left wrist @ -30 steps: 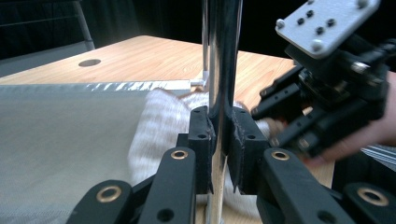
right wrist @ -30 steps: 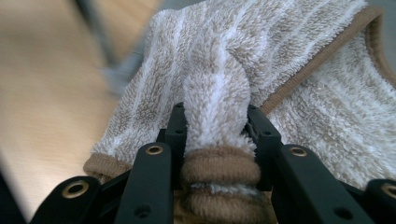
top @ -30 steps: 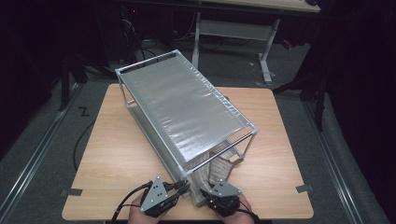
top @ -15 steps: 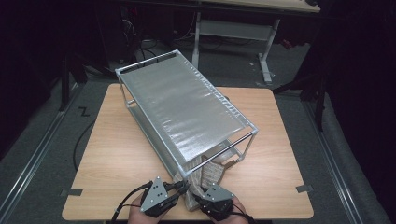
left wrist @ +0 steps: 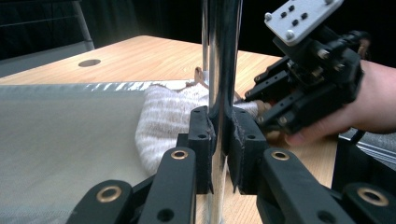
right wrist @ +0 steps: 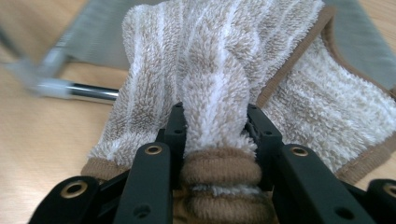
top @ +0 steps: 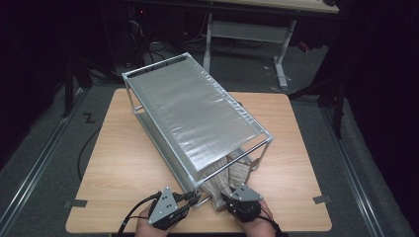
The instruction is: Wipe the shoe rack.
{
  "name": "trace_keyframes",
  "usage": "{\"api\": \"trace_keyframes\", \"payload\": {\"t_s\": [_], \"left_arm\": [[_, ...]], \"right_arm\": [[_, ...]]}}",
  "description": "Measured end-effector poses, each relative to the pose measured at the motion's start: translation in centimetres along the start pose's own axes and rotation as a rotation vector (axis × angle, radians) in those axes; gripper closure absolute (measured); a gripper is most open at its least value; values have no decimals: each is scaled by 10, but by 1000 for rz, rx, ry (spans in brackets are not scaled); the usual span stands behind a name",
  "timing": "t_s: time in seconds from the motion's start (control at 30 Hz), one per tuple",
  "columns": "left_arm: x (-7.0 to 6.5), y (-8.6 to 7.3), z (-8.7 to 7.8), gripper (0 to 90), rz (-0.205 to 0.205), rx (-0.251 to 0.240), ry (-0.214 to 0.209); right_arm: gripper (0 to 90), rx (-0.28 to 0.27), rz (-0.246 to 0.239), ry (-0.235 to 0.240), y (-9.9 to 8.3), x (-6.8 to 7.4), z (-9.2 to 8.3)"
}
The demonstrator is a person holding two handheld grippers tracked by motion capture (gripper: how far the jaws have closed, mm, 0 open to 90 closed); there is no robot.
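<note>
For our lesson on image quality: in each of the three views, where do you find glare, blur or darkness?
High view: the room around the wooden table is nearly black, and the rack's mesh top has a pale sheen. Left gripper view: the chrome post mirrors dark streaks. Right gripper view: the striped towel is sharp, the metal rod behind it smeared.

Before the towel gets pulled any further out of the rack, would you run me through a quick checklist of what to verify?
1. Left gripper clamped on the rack's chrome post: ok.
2. Right gripper pinching a bunched fold of the striped towel: ok.
3. Towel free of the lower crossbar: cannot tell; cloth lies over its end.
4. Rack standing squarely on the table: ok.
5. Space on the table near the right gripper for the towel: ok.
</note>
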State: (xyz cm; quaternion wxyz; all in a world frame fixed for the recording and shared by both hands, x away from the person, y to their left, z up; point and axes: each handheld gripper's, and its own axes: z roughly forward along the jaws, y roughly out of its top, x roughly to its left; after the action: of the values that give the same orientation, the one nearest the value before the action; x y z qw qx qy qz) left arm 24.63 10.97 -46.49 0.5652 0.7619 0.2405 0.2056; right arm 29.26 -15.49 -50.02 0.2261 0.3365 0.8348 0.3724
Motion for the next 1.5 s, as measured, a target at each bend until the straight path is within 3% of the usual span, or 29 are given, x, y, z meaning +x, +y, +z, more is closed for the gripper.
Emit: {"api": "trace_keyframes", "payload": {"t_s": [0.2, 0.5, 0.6, 0.8, 1.03, 1.23, 1.5], "left_arm": [[0, 0, 0, 802, -1, 0, -1], [0, 0, 0, 802, 0, -1, -3], [0, 0, 1, 803, 0, -3, -5], [-1, -1, 1, 803, -6, -7, -2], [-1, 0, 5, 803, -2, -13, -18], [-2, 2, 10, 803, 13, -14, -36], [-3, 5, 22, 803, 25, -17, -66]], "right_arm": [[671, 8, 43, -58, -5, -21, 0], [672, 25, 150, -189, -12, -69, 1], [671, 28, 175, -206, -14, -77, 1], [673, 20, 173, -202, -14, -77, 0], [676, -48, 151, -194, -10, -66, -16], [677, -120, 154, -203, -14, -54, -43], [677, -208, 176, -291, -26, -49, -88]]}}
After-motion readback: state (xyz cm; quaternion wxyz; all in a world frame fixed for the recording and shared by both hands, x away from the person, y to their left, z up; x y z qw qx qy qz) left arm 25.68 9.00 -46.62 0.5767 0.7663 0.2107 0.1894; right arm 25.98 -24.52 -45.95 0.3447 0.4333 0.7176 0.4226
